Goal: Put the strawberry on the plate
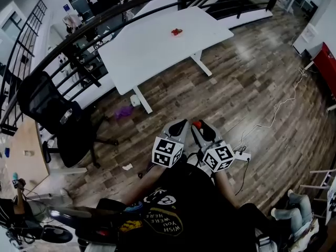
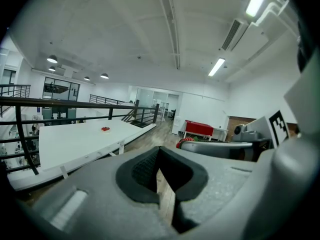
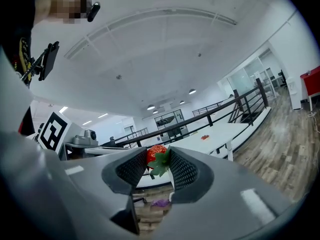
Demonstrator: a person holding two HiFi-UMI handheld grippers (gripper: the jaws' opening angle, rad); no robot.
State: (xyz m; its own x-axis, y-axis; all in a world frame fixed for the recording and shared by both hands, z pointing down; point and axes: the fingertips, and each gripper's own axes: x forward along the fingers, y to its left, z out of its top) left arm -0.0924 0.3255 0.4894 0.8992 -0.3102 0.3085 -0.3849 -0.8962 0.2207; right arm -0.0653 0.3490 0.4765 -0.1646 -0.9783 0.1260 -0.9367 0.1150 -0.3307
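Observation:
Between the pads of my right gripper [image 3: 159, 160] sits a red strawberry [image 3: 155, 153] with green leaves, and the jaws are shut on it. In the head view that gripper [image 1: 201, 128] is held close to the person's body over the wooden floor, the strawberry [image 1: 197, 124] at its tip. My left gripper [image 1: 178, 127] hangs just beside it, its jaws [image 2: 159, 156] shut with nothing between them. Far ahead, a small plate [image 1: 177, 32] with something red on it rests on the white table [image 1: 152, 51]. The plate [image 2: 105, 129] also shows in both gripper views [image 3: 205, 137].
A black railing [image 1: 105, 20] runs behind the table. A black office chair [image 1: 52, 114] stands at the left. A purple scrap [image 1: 124, 112] lies on the floor by the table leg. A cable [image 1: 278, 109] trails at the right, near a red cabinet [image 1: 328, 62].

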